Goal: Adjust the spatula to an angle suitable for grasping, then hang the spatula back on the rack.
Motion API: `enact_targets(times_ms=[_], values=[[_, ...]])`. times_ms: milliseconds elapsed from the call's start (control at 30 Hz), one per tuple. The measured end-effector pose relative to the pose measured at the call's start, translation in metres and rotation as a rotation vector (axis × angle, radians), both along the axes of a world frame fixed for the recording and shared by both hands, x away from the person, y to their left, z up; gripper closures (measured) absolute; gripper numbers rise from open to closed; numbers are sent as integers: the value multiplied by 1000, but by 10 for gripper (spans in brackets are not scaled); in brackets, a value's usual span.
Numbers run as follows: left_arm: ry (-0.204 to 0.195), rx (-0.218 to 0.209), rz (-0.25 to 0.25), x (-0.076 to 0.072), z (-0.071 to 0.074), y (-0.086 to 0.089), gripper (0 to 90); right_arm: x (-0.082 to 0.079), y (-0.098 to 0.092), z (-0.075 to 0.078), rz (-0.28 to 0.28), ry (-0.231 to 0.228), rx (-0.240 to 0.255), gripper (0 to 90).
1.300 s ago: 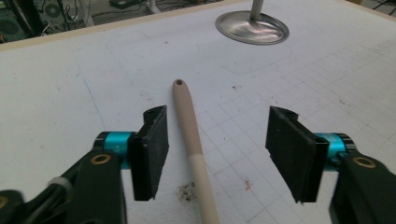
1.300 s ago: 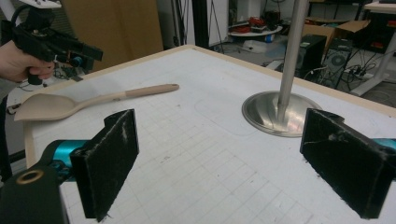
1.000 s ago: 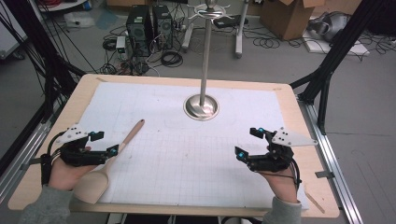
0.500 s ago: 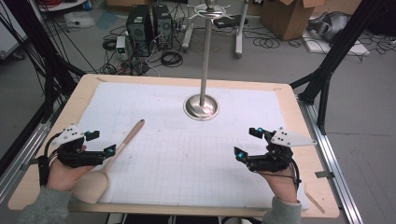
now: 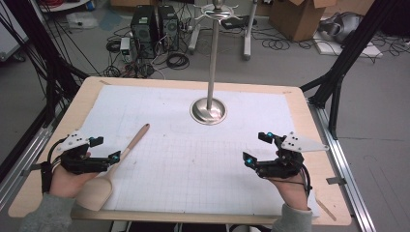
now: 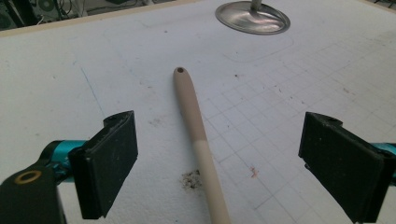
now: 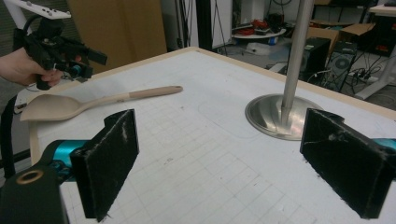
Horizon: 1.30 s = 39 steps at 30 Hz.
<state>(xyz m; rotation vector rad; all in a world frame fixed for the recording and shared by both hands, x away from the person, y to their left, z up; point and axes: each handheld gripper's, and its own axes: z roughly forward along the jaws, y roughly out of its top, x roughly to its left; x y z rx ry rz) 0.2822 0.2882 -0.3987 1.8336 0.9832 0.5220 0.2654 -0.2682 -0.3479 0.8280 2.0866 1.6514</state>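
While the wooden spoon (image 5: 116, 164) lay unmoved on the mat, the left gripper (image 5: 104, 162) was found slightly wider, jaws apart above its handle. The right gripper (image 5: 256, 150) was unchanged, jaws apart and empty.

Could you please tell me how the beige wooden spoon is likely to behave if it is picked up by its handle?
The beige wooden spoon looks rigid, so it probably won't flex. Its broad bowl may make it bowl-heavy, tipping downward. The rounded handle could roll slightly.
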Motion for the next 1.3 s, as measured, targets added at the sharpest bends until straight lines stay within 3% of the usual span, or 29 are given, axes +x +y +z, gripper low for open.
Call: enact_targets(times_ms=[400,867,1300], values=[[62,23,38,5,-12,2,133,0,-1,0,-1,4,2,106],[133,93,58,11,-27,-7,150,1,0,-1,3,2,-4,106],[155,139,83,16,-29,-17,212,0,-1,-1,0,4,-6,106]])
